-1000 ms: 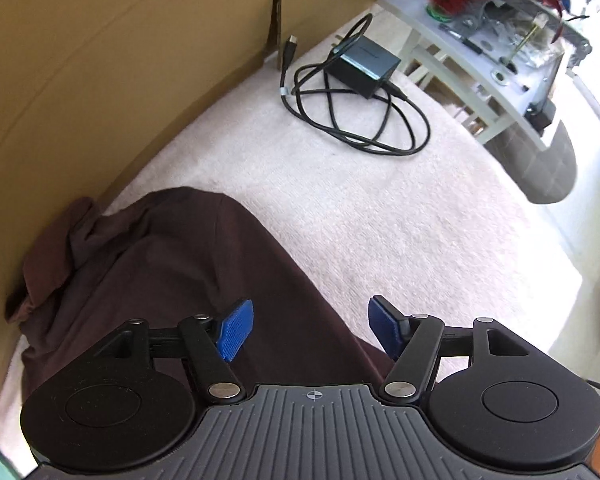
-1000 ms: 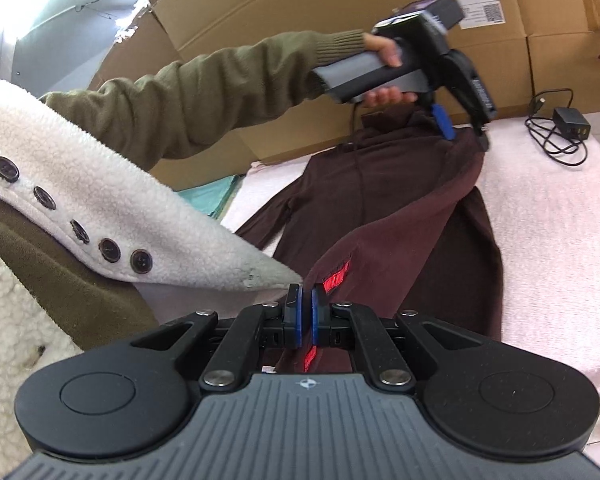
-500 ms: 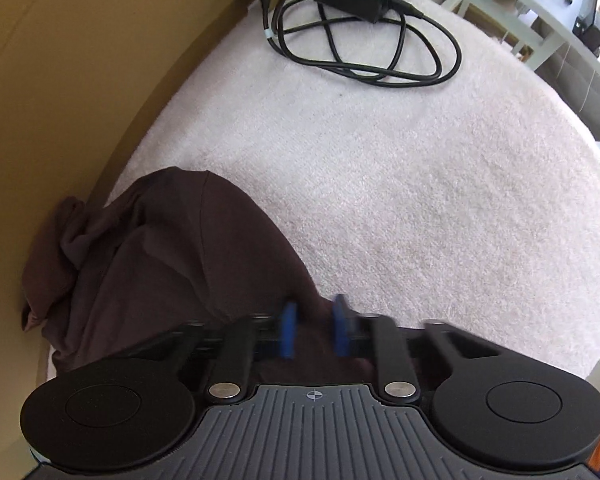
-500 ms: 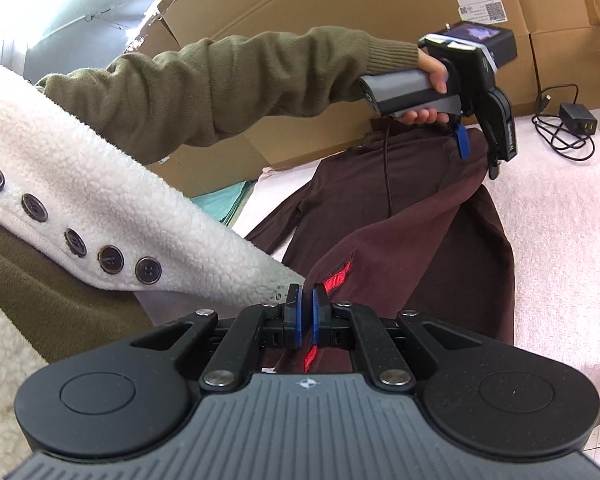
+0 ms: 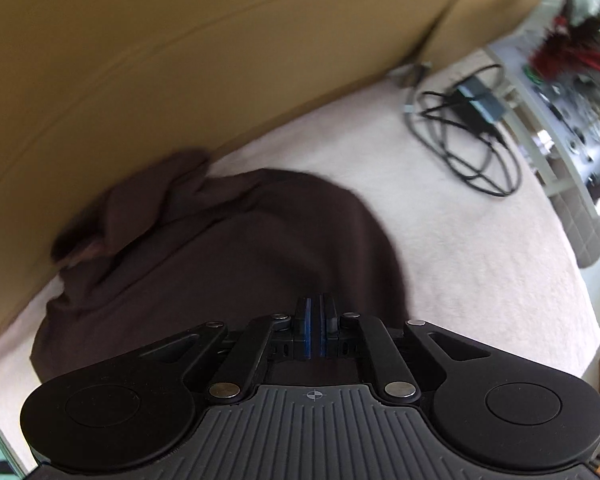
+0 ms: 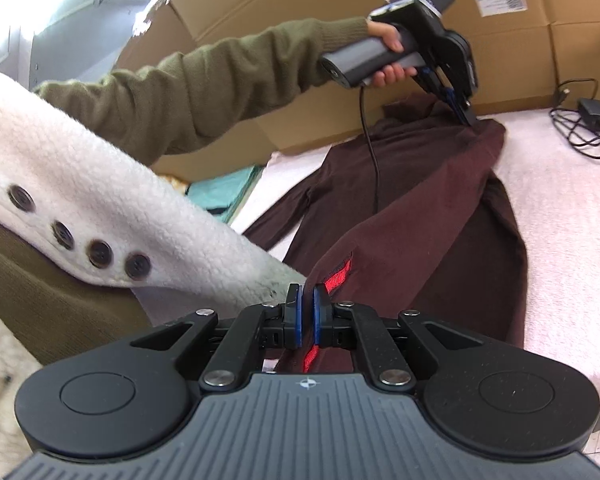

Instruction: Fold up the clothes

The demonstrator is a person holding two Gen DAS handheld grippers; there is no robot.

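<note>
A dark maroon long-sleeved top [image 6: 440, 208] lies on the pale pink blanket [image 6: 568, 216], its collar [image 5: 140, 216] bunched against the cardboard wall. My left gripper [image 5: 315, 312] is shut on the top's shoulder fabric [image 5: 260, 248]; it also shows in the right wrist view [image 6: 462, 114], pinching the far right shoulder. My right gripper [image 6: 307, 312] is shut on the near hem of the top, next to a red strip [image 6: 338, 278], and holds it lifted off the blanket.
Cardboard boxes [image 6: 500, 40] wall the far side. A black charger with coiled cable [image 5: 472, 120] lies on the blanket at the far right. A white table with clutter [image 5: 572, 92] stands beyond it. Teal cloth [image 6: 224, 188] lies at the left.
My left gripper went from open above the shoulder to shut on the fabric and has lifted it a little. My right gripper has stayed shut on the hem.
</note>
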